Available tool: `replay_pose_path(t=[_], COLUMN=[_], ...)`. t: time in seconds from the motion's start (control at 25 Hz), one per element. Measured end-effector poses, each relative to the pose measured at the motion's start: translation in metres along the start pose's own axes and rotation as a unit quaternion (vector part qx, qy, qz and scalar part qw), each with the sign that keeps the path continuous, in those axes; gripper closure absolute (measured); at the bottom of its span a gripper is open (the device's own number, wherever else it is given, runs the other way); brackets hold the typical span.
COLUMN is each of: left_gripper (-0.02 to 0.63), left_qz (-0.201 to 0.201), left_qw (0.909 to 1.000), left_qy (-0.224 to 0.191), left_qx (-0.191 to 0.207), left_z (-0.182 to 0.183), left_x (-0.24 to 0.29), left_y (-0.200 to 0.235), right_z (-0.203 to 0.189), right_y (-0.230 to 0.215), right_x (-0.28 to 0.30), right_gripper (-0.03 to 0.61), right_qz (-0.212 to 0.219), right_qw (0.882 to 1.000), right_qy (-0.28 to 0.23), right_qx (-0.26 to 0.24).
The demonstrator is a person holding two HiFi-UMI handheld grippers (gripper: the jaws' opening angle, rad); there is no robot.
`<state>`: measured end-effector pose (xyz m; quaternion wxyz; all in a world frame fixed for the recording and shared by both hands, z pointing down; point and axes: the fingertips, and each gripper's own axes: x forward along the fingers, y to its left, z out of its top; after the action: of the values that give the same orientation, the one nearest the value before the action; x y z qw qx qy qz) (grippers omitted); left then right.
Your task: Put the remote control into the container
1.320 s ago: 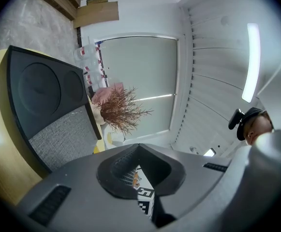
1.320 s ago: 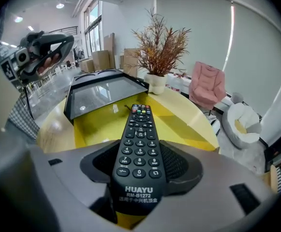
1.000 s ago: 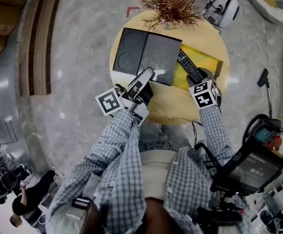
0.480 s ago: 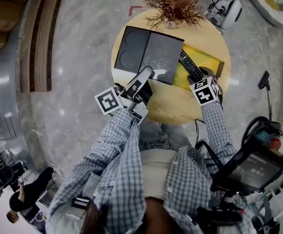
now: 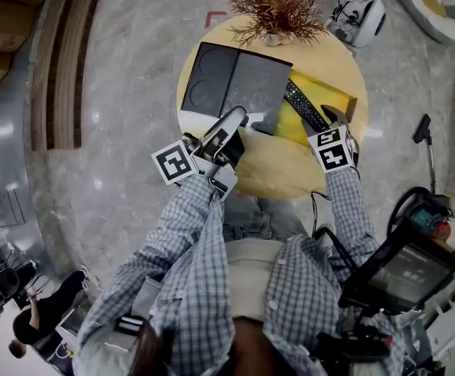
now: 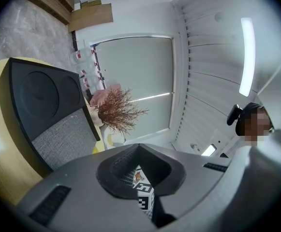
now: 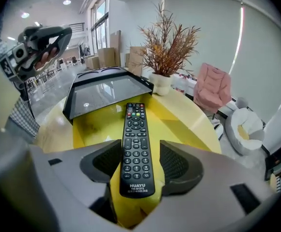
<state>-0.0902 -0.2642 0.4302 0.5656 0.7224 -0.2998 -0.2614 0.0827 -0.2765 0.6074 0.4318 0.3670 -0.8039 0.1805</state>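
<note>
A black remote control lies lengthwise in the yellow container at the right of the round wooden table. My right gripper stands open at the remote's near end. In the right gripper view the remote runs between the pads, with yellow showing beside its right edge. My left gripper hovers shut and holding nothing over the table's front left, next to the black box. In the left gripper view its jaws meet in a closed point.
The black box with a grey fabric panel overlaps the yellow container's left side. A dried plant in a white pot stands at the table's far edge. A monitor cart is on the floor at right, and a person at far left.
My right gripper has drawn back a little toward me from the remote, which stays in the yellow container. The left gripper has not moved.
</note>
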Motion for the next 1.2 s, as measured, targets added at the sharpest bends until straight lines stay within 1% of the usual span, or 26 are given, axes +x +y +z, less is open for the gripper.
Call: replay_pose_path(t=[0.12,0.16,0.24,0.32,0.4,0.52,0.68,0.72,0.8,0.92,1.0,1.12,1.2], left_gripper=[0.606,0.606,0.606,0.606,0.606,0.606,0.606,0.606,0.606,0.606,0.606,0.606,0.606], left_qz=[-0.005,-0.007,-0.011,-0.017,-0.023,-0.030,-0.026,-0.024,-0.018,-0.014,-0.016,-0.025,-0.031], left_qw=[1.0000,0.9999,0.9998,0.9997,0.9994,0.9990,0.9982,0.9976,0.9948,0.9883,0.9830,0.9730,0.9613], left_qy=[0.005,0.007,0.012,0.017,0.022,0.027,0.031,0.033,0.041,0.056,0.065,0.074,0.079], left_qx=[0.006,0.007,0.008,0.009,0.012,0.020,0.045,0.056,0.091,0.141,0.171,0.217,0.262], left_z=[-0.006,-0.008,-0.010,-0.012,-0.013,-0.018,-0.021,-0.022,-0.024,-0.026,-0.030,-0.036,-0.041], left_x=[0.003,0.004,0.007,0.012,0.017,0.023,0.032,0.034,0.038,0.044,0.047,0.052,0.057], left_y=[-0.004,-0.005,-0.008,-0.009,-0.013,-0.016,-0.015,-0.016,-0.018,-0.024,-0.037,-0.066,-0.082], right_z=[0.010,0.012,0.018,0.026,0.035,0.041,0.046,0.047,0.049,0.052,0.057,0.065,0.068], right_y=[-0.006,-0.007,-0.010,-0.013,-0.016,-0.021,-0.028,-0.029,-0.034,-0.037,-0.038,-0.041,-0.043], right_x=[-0.016,-0.020,-0.030,-0.039,-0.049,-0.066,-0.086,-0.091,-0.103,-0.119,-0.136,-0.167,-0.182], right_gripper=[0.328,0.348,0.445,0.526,0.572,0.572,0.572,0.572,0.572,0.572,0.572,0.572,0.572], right_qz=[-0.005,-0.008,-0.017,-0.030,-0.038,-0.049,-0.064,-0.067,-0.075,-0.082,-0.089,-0.109,-0.118], right_qw=[0.999,0.998,0.996,0.994,0.990,0.982,0.970,0.966,0.960,0.953,0.947,0.935,0.927], right_qy=[-0.039,-0.051,-0.072,-0.092,-0.114,-0.147,-0.188,-0.197,-0.214,-0.235,-0.251,-0.284,-0.303], right_qx=[0.024,0.033,0.047,0.056,0.071,0.105,0.141,0.150,0.164,0.175,0.178,0.183,0.186])
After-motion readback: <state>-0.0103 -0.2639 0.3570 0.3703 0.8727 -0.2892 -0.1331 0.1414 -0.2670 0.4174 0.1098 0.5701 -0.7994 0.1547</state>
